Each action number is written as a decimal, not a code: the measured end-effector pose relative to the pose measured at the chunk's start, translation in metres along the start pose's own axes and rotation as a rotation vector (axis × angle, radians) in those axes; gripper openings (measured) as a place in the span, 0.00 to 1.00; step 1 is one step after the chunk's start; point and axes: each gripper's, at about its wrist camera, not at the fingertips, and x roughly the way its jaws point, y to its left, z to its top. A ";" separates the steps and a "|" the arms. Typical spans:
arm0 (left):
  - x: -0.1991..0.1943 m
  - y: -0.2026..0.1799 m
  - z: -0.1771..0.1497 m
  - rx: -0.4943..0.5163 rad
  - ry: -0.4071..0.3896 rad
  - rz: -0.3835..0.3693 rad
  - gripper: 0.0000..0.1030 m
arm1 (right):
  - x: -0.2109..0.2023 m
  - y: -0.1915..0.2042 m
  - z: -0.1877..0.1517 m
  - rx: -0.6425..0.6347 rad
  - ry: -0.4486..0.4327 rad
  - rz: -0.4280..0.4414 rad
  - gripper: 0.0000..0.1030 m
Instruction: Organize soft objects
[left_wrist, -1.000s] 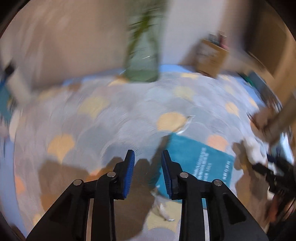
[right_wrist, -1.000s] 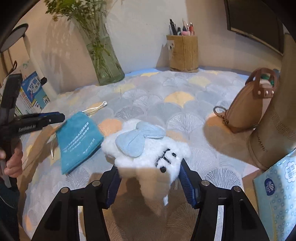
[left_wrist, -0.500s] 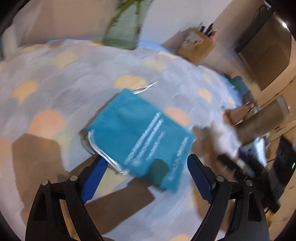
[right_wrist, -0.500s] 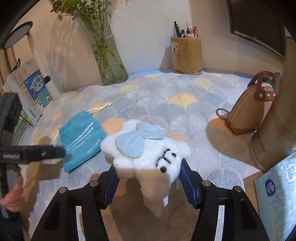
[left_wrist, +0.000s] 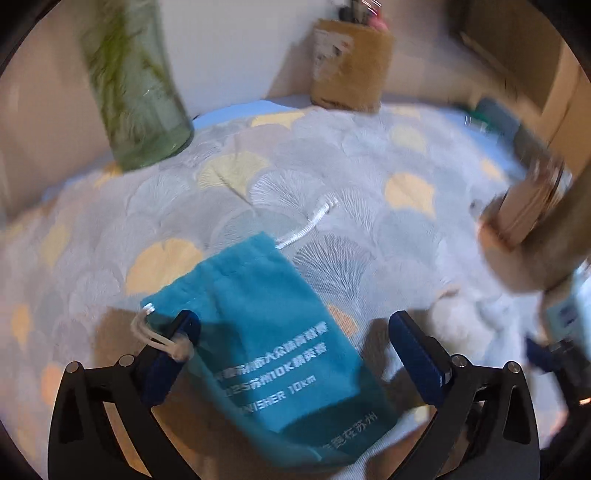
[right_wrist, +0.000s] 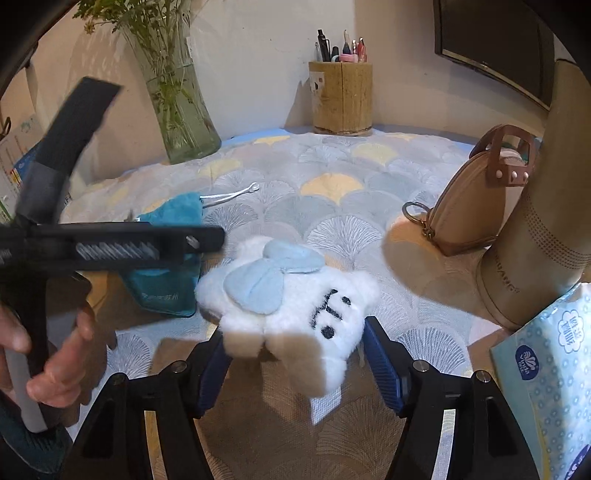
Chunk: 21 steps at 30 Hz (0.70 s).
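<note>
A teal drawstring pouch (left_wrist: 273, 339) with white print lies flat on the patterned cloth. My left gripper (left_wrist: 291, 336) is open wide, its blue pads on either side of the pouch, the left pad by the white cord. The pouch also shows in the right wrist view (right_wrist: 166, 273), partly hidden behind the left gripper's body. My right gripper (right_wrist: 295, 350) is shut on a white plush toy (right_wrist: 295, 306) with a light blue bow and holds it just above the cloth. The plush shows blurred at the right of the left wrist view (left_wrist: 465, 317).
A glass vase with green stems (right_wrist: 181, 103) and a wooden pen holder (right_wrist: 341, 98) stand at the back. A tan round purse (right_wrist: 476, 199), a tall beige cylinder (right_wrist: 539, 221) and a blue tissue pack (right_wrist: 554, 376) crowd the right. A book stands at far left (right_wrist: 11, 166).
My left gripper opened wide and came down over the teal pouch, now straddling it. My right gripper kept hold of the plush and barely moved.
</note>
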 end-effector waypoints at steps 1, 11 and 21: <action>-0.002 -0.002 -0.002 0.017 -0.019 0.003 0.88 | 0.000 0.000 0.000 0.000 -0.002 -0.005 0.64; -0.047 0.038 -0.036 -0.107 -0.067 -0.179 0.15 | -0.006 0.001 -0.001 -0.010 -0.041 -0.005 0.55; -0.098 0.027 -0.083 -0.107 -0.134 -0.183 0.15 | -0.017 0.007 -0.004 -0.029 -0.083 0.031 0.28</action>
